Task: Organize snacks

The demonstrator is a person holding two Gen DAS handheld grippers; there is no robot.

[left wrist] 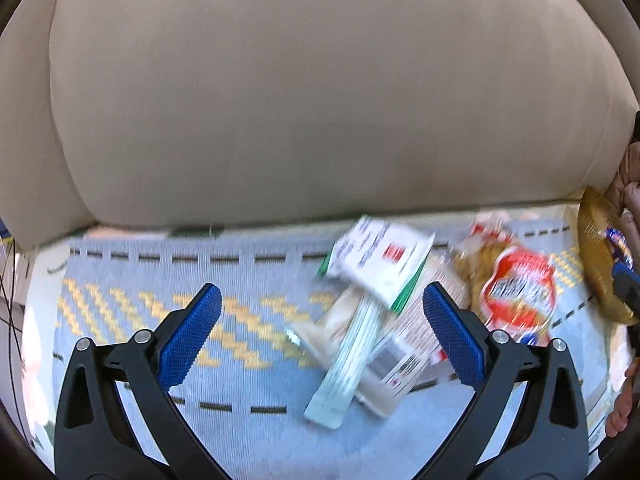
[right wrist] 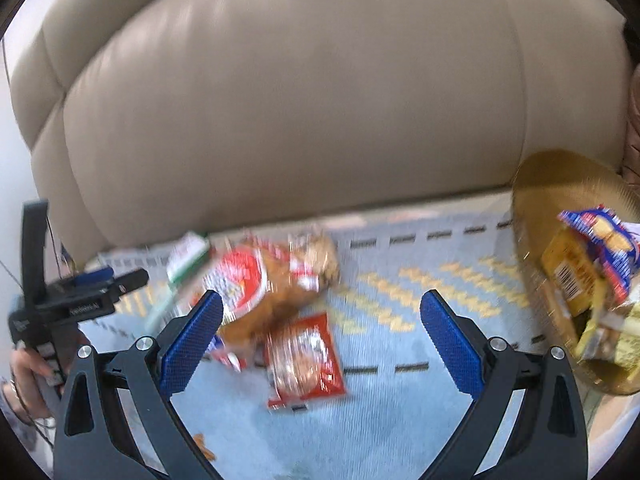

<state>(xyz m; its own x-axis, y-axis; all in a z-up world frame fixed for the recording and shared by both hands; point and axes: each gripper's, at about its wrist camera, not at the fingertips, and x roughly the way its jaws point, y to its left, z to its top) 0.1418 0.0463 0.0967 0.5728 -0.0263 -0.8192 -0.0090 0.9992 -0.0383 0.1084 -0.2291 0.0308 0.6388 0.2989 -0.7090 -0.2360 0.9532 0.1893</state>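
Note:
Snack packets lie on a blue patterned mat (left wrist: 248,408) on a beige sofa seat. In the left wrist view a pile of white and green packets (left wrist: 372,316) lies between my open left gripper (left wrist: 322,312) fingers, nearer the right finger. A red and orange snack bag (left wrist: 516,292) lies further right. In the right wrist view my right gripper (right wrist: 322,312) is open over the mat. A small red packet (right wrist: 306,360) lies between its fingers, and the big red and orange bag (right wrist: 272,280) sits by the left finger. A gold basket (right wrist: 536,216) at the right holds several packets (right wrist: 592,264).
The beige sofa backrest (left wrist: 320,92) rises just behind the mat. The left hand-held gripper (right wrist: 68,300) and a hand (right wrist: 28,364) show at the left edge of the right wrist view. Small orange crumbs (right wrist: 204,446) lie on the mat. Both views are motion-blurred.

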